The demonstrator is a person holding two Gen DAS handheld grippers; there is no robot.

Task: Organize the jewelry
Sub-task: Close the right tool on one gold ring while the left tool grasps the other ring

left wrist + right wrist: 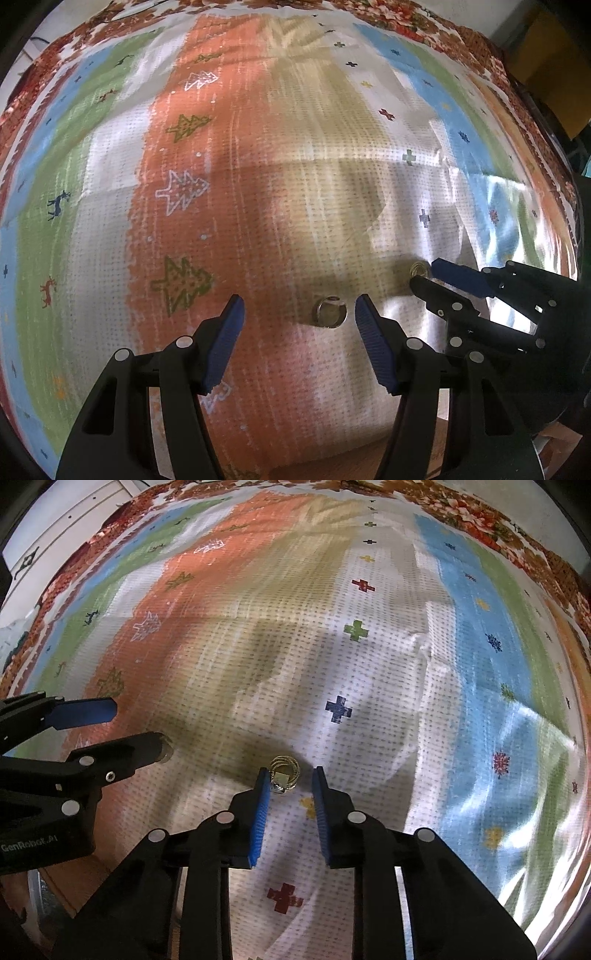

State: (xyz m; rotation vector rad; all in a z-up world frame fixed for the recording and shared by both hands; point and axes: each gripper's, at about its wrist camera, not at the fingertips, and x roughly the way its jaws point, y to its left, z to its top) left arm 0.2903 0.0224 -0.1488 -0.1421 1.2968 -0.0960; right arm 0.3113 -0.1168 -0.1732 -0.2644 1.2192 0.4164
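Blue ribbed pads line the fingers of both tools; we work from these outward. Nearest us, the left hand-held gripper [299,306] stands spread wide, holding nothing, with a silver ring [329,311] lying flat on the cloth between its fingertips, closer to the right-side pad and apparently touching neither; the right hand-held gripper [289,775] is also parted, though more narrowly, and brackets a gold wire ring [283,774] whose small square setting sits just beside the left-side pad [261,805]. Neither ring is lifted; both rest on the patterned tablecloth [184,147], near one another at the near edge of the table.

We judge the step in hand to be the pickup of each ring. To do it well, we centre each ring between the pads before closing; the silver ring sits off-centre, so we shift the left tool sideways first. We lower the tips until they nearly graze the fabric, since a flat ring offers little height to bite; we close slowly, because a thin band may skate or flip on the slick, wrinkled cloth; we avoid pinching a fold along with the metal. The two tools sit close, so we move one at a time to prevent collision.

Farther out, only striped cloth with tree and cross motifs shows; no tray or box for the jewelry is visible.
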